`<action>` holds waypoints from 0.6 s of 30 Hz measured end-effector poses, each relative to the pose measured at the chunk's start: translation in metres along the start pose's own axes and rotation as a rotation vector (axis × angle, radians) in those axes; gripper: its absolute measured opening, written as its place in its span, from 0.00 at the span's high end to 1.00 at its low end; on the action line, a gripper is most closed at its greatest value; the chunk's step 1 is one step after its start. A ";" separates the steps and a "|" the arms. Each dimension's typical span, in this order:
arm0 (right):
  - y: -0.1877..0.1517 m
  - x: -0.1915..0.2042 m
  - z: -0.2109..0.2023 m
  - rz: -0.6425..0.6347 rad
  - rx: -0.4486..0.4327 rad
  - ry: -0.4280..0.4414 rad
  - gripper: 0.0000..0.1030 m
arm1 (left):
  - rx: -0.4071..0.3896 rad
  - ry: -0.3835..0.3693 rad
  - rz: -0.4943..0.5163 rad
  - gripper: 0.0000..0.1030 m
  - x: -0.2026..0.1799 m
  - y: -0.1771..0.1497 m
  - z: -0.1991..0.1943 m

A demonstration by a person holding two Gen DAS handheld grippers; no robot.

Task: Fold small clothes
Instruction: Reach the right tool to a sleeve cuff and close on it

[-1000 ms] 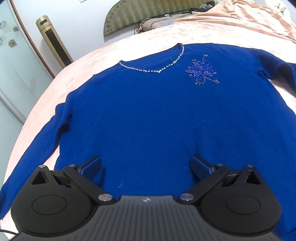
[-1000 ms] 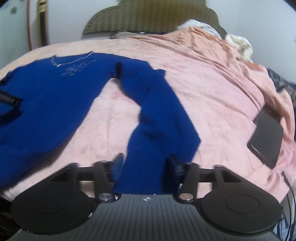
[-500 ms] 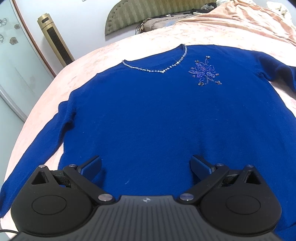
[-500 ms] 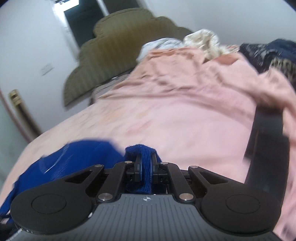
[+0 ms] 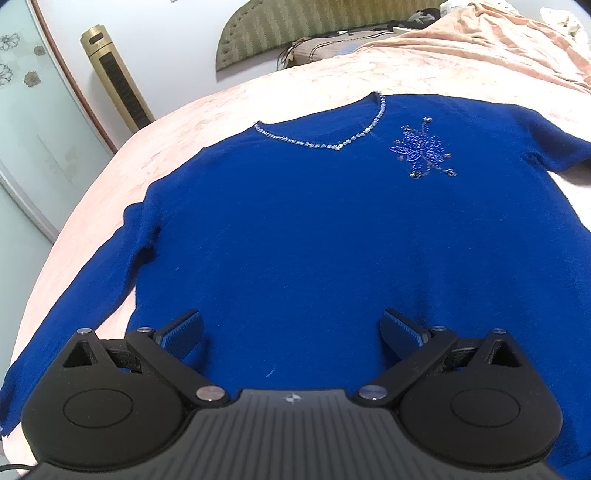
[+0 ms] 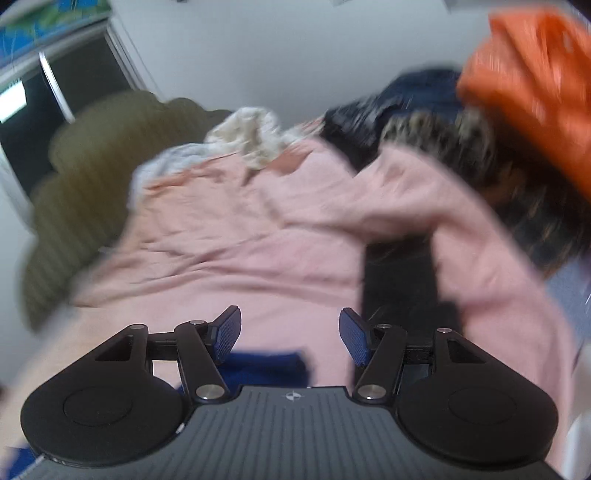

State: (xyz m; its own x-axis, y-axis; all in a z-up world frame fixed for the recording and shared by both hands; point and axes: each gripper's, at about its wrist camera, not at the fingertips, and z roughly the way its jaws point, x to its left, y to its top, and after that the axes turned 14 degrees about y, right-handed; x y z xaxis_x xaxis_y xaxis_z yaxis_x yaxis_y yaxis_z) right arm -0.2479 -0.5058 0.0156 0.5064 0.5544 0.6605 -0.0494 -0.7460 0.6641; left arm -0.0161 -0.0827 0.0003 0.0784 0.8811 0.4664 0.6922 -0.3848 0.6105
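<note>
A royal blue sweater (image 5: 314, 236) with a beaded neckline and a beaded flower lies flat, front up, on the pink bed. Its left sleeve (image 5: 74, 306) stretches out toward the bed's left edge. My left gripper (image 5: 291, 328) is open and empty, hovering over the sweater's lower hem. My right gripper (image 6: 290, 332) is open and empty. A blue bit of the sweater's right sleeve (image 6: 266, 367) lies just below its fingers on the bed. The right wrist view is blurred.
The pink bedspread (image 5: 461, 59) rises in folds at the back right. A padded headboard (image 5: 295, 29) and a gold tower fan (image 5: 118, 81) stand behind. A dark phone-like slab (image 6: 399, 273), dark clothes (image 6: 413, 99) and an orange item (image 6: 535, 85) lie at right.
My right gripper closed on the right sleeve cuff, carried it, then opened and let it go; the view swung up and right. The left gripper drifted slightly back, still open.
</note>
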 end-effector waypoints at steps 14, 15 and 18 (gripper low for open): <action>-0.021 -0.021 0.079 0.154 0.051 0.003 0.59 | -0.022 0.015 0.025 0.00 0.001 -0.001 -0.006; -0.018 -0.019 0.082 0.141 0.058 -0.021 0.70 | -0.025 0.015 0.026 0.00 0.002 -0.001 -0.006; -0.002 -0.007 0.072 0.061 0.008 -0.046 0.92 | -0.031 0.020 0.026 0.00 0.005 -0.001 -0.006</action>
State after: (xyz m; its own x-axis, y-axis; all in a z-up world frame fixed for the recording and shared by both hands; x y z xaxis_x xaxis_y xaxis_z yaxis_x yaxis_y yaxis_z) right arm -0.1896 -0.5348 -0.0157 0.5420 0.4902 0.6826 -0.0743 -0.7811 0.6200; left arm -0.0204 -0.0790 0.0058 0.0810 0.8652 0.4949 0.6672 -0.4159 0.6179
